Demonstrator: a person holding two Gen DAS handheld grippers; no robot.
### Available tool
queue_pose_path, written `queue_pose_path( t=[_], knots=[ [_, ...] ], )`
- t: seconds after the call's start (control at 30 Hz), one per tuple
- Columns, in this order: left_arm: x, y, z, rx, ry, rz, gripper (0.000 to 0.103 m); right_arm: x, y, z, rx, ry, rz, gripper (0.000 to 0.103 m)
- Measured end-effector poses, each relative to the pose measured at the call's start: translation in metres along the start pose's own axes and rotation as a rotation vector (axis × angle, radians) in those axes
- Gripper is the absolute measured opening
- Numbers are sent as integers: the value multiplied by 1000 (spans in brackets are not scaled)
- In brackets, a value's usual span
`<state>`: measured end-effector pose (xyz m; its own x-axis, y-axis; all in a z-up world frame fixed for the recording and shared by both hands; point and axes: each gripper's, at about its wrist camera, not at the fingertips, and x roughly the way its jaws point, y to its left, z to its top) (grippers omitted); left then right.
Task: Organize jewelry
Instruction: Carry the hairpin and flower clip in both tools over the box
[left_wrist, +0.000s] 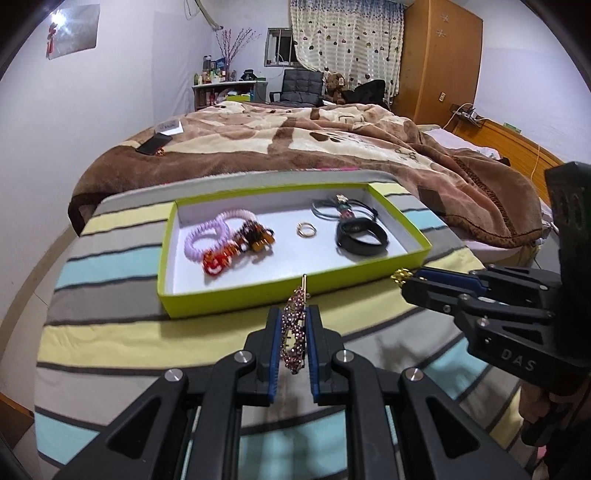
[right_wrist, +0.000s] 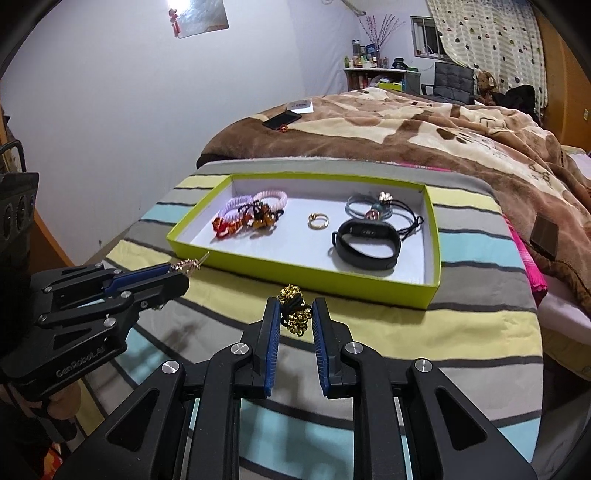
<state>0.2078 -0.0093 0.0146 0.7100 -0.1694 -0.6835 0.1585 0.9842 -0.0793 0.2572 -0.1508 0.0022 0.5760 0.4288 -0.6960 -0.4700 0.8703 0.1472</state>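
Observation:
My left gripper (left_wrist: 293, 314) is shut on a purple rhinestone hair clip (left_wrist: 294, 332), held edge-on just above the striped cloth, in front of the lime-green tray (left_wrist: 236, 302). My right gripper (right_wrist: 294, 306) is shut on a gold-beaded hair tie (right_wrist: 295, 314) with black elastic, also lifted off the cloth near the tray's front wall (right_wrist: 295, 271). Inside the tray lie pink spiral hair ties (left_wrist: 207, 236), red and amber bead pieces (left_wrist: 255, 236), a gold ring (left_wrist: 306, 229), a black wristband (left_wrist: 362, 236) and thin elastic ties (left_wrist: 332, 206). Each gripper shows in the other's view: right (left_wrist: 406, 280), left (right_wrist: 177, 273).
The tray rests on a striped cloth (left_wrist: 110, 332) at the foot of a bed covered by a brown blanket (left_wrist: 295, 140). A phone (left_wrist: 153, 144) and a white box (left_wrist: 168, 127) lie on the blanket. A dark square object (right_wrist: 545, 236) sits at the right.

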Motion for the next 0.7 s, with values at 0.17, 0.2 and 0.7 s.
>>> queue_pose_path(
  t=[0.17,0.2,0.7],
  knots=[
    [5,6,14,7,-13,11,13,0,0,11,-8,-14,-4,18],
    [6,7,17,8,-15,13,13,2,0,14,-9,-16,-4,18],
    [43,30,41,9,5,27,13,41,-7,47,5,11,10,18]
  ],
)
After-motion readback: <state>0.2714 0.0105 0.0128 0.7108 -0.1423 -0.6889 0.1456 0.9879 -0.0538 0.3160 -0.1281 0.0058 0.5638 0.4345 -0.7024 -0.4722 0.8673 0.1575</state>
